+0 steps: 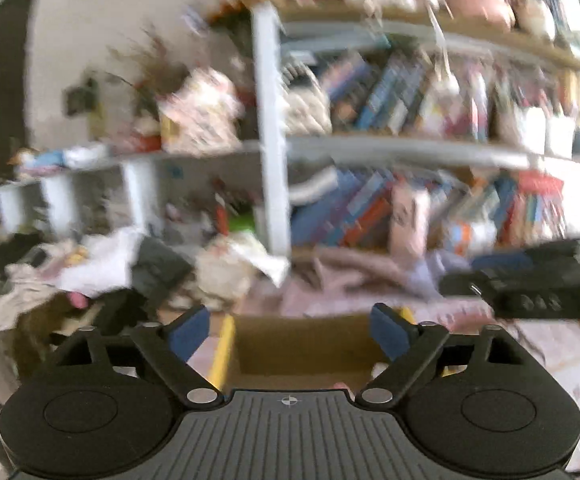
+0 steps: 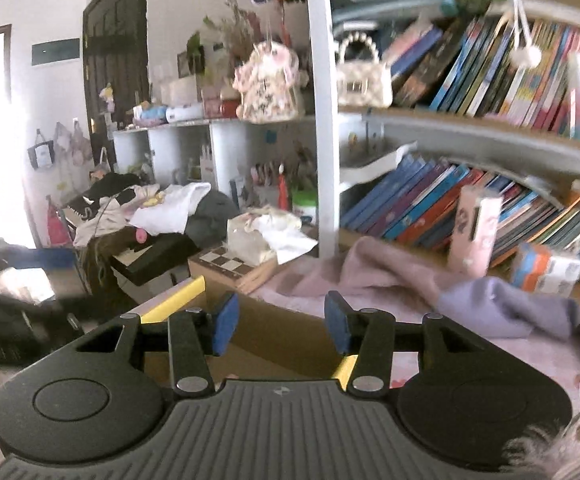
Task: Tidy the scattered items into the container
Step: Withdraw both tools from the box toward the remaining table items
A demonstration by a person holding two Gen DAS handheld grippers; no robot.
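cardboard box (image 2: pixel 290 336): plain brown walls, yellow tape on the rim
gripper pads (image 2: pixel 226 320): blue, on black arms
wooden chessboard case (image 2: pixel 232 266): pale and dark checks
soft blanket (image 2: pixel 369 272): dusty pink
crumpled cloth (image 2: pixel 501 308): lilac
small quilted handbag (image 2: pixel 363 80): cream, pearl-bead handle
shelf upright (image 2: pixel 323 120): white

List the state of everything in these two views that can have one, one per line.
left hand-held gripper: open, nothing between its pads
right hand-held gripper: partly open, nothing between its pads
cardboard box: open at the top, flaps up, contents hidden
chessboard case: closed, lying flat
pink cloth: crumpled, loose beside the box
lilac cloth: crumpled, loose
pink carton: upright against the books
dark door: looks ajar
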